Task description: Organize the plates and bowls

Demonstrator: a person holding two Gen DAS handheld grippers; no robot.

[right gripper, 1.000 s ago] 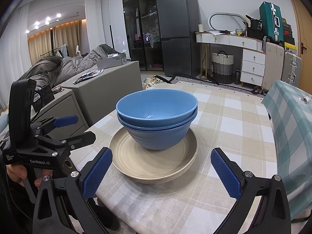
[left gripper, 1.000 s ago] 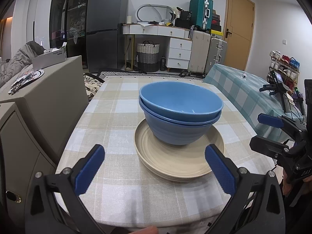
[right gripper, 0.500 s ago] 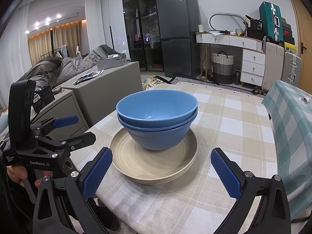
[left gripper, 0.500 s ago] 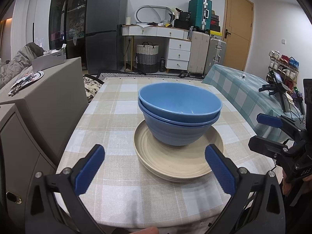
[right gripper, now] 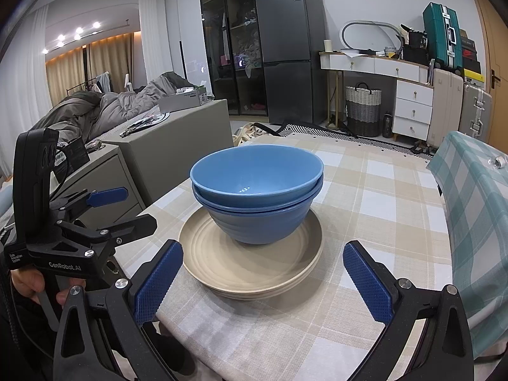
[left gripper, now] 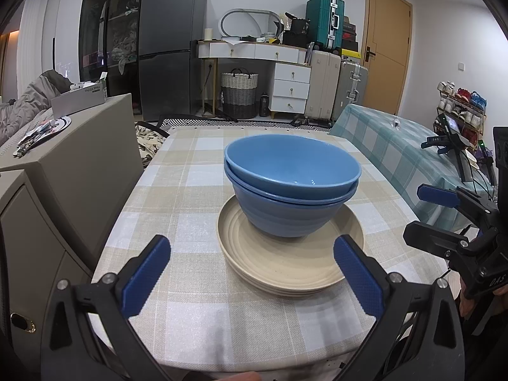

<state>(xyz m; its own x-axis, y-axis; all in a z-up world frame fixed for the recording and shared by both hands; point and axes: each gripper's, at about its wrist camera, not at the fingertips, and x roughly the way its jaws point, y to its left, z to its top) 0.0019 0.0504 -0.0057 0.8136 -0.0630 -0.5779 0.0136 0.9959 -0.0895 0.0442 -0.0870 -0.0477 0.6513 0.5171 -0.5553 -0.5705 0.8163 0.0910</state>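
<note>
Two nested blue bowls (left gripper: 292,187) stand on a stack of beige plates (left gripper: 279,263) in the middle of the checked table; they also show in the right wrist view, bowls (right gripper: 257,190) on plates (right gripper: 241,260). My left gripper (left gripper: 250,273) is open and empty, held back from the near side of the plates. My right gripper (right gripper: 260,279) is open and empty, also short of the plates. Each gripper shows in the other's view: the right one (left gripper: 444,216) at the right edge, the left one (right gripper: 104,209) at the left.
The table (left gripper: 177,197) has a beige checked cloth. A grey cabinet (left gripper: 73,165) stands close on the left. A chair or surface under a teal checked cloth (left gripper: 390,146) stands on the right. A fridge, a desk and suitcases stand at the far wall.
Both grippers stay open and nearly still. The left wrist view has shifted slightly, so the bowls sit a little higher in it.
</note>
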